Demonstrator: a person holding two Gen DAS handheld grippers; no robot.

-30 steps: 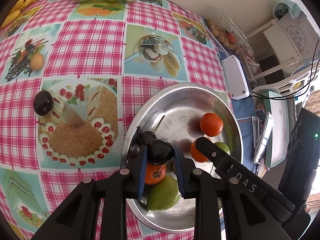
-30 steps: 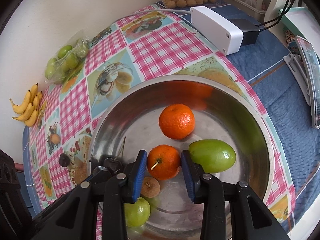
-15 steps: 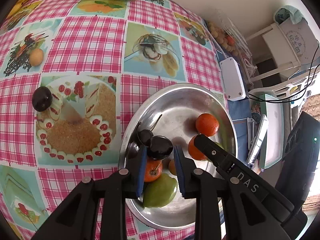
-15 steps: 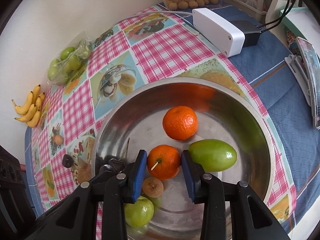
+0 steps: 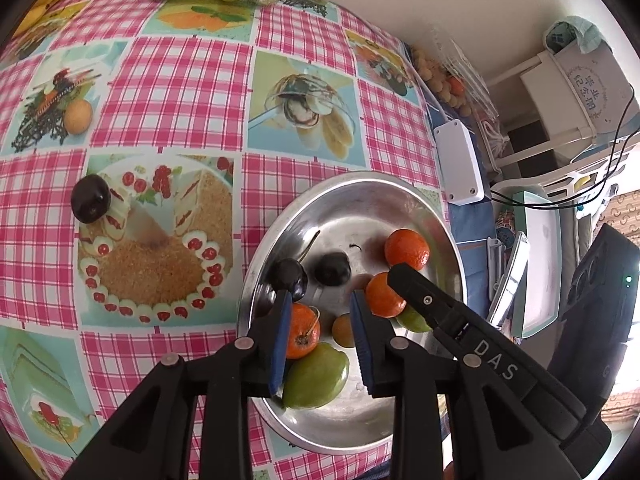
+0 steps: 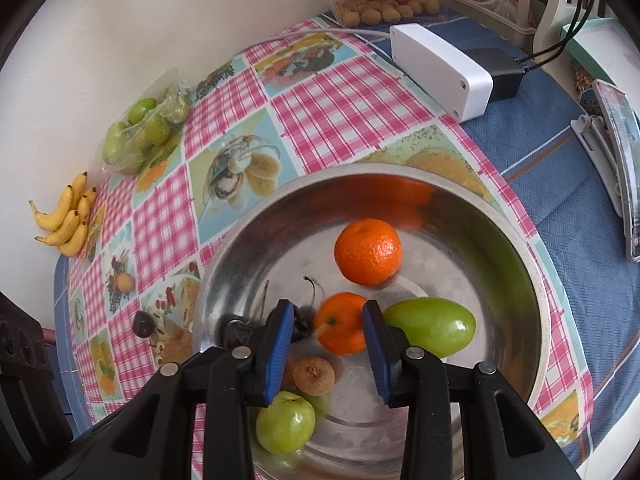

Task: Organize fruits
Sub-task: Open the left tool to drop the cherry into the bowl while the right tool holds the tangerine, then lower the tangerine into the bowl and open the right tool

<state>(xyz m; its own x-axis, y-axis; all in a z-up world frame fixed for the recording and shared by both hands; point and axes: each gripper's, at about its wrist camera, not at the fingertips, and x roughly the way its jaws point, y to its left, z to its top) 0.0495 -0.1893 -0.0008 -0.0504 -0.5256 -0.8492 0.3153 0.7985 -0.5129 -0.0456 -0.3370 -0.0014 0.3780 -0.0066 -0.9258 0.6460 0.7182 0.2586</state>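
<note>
Fruits are gathering in the steel bowl (image 5: 352, 208) on the checked desk (image 5: 180, 92). Inside it lie three tangerines, two dark cherries with stalks, a small brown fruit (image 6: 314, 376) and some green fruit. One dark plum (image 5: 91, 204) remains out on the desk, well to the left of the bowl, and a bunch of bananas (image 6: 66, 216) and a bag of green fruit (image 6: 144, 128) sit against the wall beyond the bowl.

The left gripper (image 5: 320, 296) hangs over the bowl's near-left side. Its jaws are parted and empty, and one dark cherry (image 5: 332, 268) rests on the bowl floor just ahead of them.

The right gripper (image 6: 328, 306) points steeply down into the bowl. Its jaws straddle a tangerine (image 6: 342, 324) but do not appear to clamp it: a gap shows on the left side, with a cherry visible through it.

The step in hand looks like a drop-off just finished, with the plum the likely next pick for the left gripper. To do that well, it should rise clear of the bowl's rim before travelling, so as not to nudge the piled fruit. It should then come down on the plum from above and close slowly across its widest part, since the smooth, round skin may squirt sideways. The right gripper is best kept where it is, so the two do not cross over the bowl.
</note>
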